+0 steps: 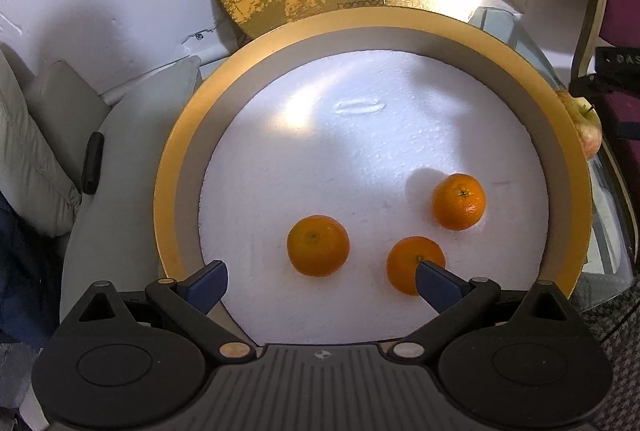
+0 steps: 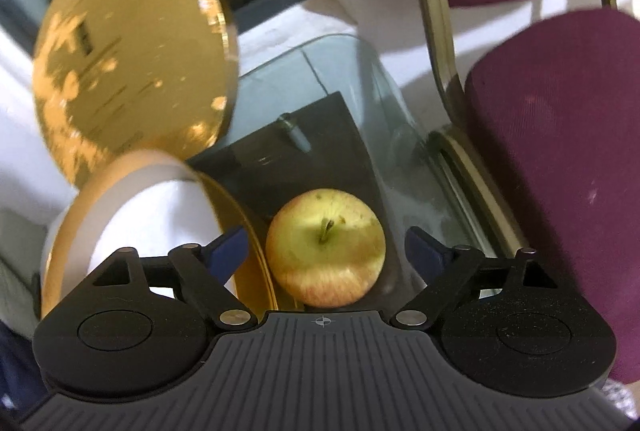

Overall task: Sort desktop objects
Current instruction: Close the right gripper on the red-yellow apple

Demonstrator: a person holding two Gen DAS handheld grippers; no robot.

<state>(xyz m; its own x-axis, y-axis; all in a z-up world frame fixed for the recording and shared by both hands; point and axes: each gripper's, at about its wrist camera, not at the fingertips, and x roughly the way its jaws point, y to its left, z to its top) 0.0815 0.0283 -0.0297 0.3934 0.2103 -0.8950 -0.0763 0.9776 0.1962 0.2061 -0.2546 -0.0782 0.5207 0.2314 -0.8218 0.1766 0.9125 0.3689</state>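
Apple [image 2: 325, 246] on the glass counter [image 2: 352, 71] just beside the round gold box [image 2: 256, 251], stem up toward the camera, between the right gripper [image 2: 326, 247]'s wide jaws, untouched, left gripper [image 1: 320, 273] jaws wide over three tangerines [image 1: 318, 245] in the box

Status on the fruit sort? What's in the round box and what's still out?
Done: three oranges lie on the white foam inside the gold round box. In hand: nothing gripped; the right claw stands open around the apple, pads apart from it. The left claw is open over the box. Left: the apple, beside the box on the glass table.
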